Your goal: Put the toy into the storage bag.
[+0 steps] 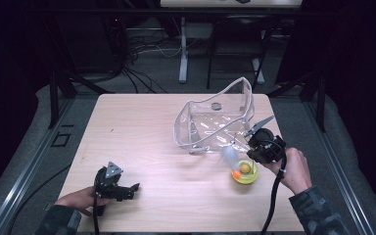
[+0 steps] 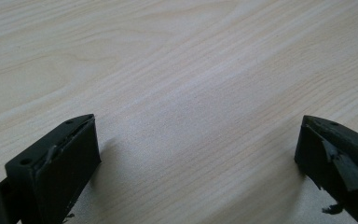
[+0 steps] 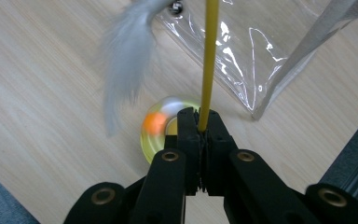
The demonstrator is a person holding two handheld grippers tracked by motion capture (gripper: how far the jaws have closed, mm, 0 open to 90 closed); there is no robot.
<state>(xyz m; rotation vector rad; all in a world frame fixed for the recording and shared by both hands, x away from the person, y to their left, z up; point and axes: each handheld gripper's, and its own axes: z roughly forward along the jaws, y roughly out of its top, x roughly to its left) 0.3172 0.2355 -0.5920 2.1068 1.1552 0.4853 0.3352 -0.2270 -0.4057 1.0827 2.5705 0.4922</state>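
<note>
A toy with a round yellow base [image 1: 245, 172] and an orange ball [image 1: 236, 174] in it stands on the wooden table [image 1: 137, 127] near the right front. A thin yellow stick [image 3: 209, 56] rises from it, and a white feather [image 3: 123, 60] with a small bell hangs at its top. My right gripper [image 3: 200, 123] is shut on the stick just above the base [image 3: 153, 140]. In the high view the right gripper [image 1: 252, 147] sits over the toy, the feather [image 1: 229, 155] blurred beside it. My left gripper [image 1: 133, 189] rests open on the table at the front left, nothing between its jaws [image 2: 196, 140].
A clear plastic bag [image 1: 215, 120] with a stiff rim stands open just behind the toy; its edge [image 3: 242, 51] lies close past the stick. The table's right edge is near the right hand. Cables and chair legs lie on the floor beyond the table.
</note>
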